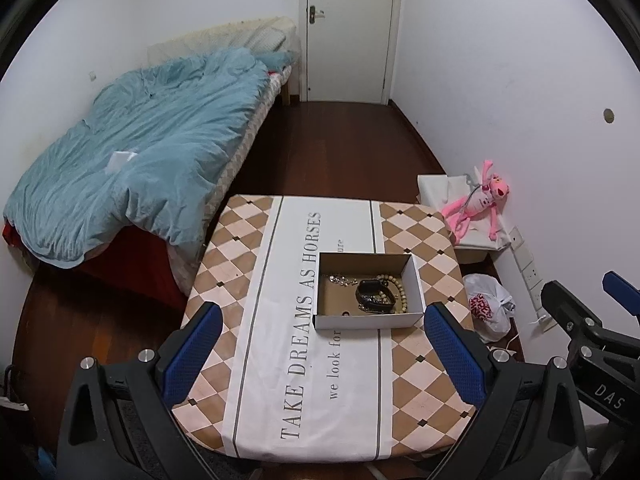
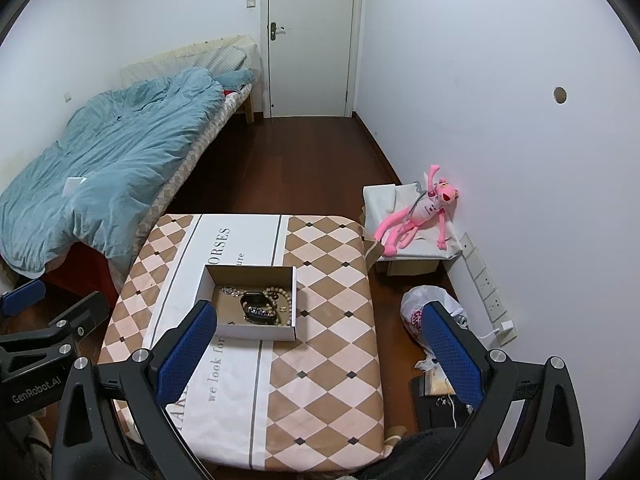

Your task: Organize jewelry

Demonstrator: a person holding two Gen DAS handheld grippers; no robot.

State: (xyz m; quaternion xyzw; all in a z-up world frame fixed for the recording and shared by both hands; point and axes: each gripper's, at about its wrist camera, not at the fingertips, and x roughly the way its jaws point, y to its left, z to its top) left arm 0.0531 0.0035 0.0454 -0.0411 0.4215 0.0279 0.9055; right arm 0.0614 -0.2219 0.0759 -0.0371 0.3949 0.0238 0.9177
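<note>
A white cardboard box [image 1: 416, 280] with a brown inside stands on the checked tablecloth [image 1: 248, 240]. In it lie a black watch [image 1: 370, 290], a beaded bracelet [image 1: 396, 284] and a silver chain [image 1: 340, 279]. The box [image 2: 294, 296] also shows in the right wrist view with the watch [image 2: 256, 304] in it. My left gripper [image 1: 322, 354] is open and empty, held above the table's near half. My right gripper [image 2: 320, 354] is open and empty, over the table's right edge. The right gripper's body [image 1: 580, 320] shows at right in the left wrist view.
A bed with a blue duvet [image 1: 140, 152] stands to the left. A pink plush toy [image 2: 420, 212] sits on a white box by the right wall. A plastic bag [image 2: 424, 312] lies on the wooden floor right of the table. A closed door [image 1: 352, 28] is at the back.
</note>
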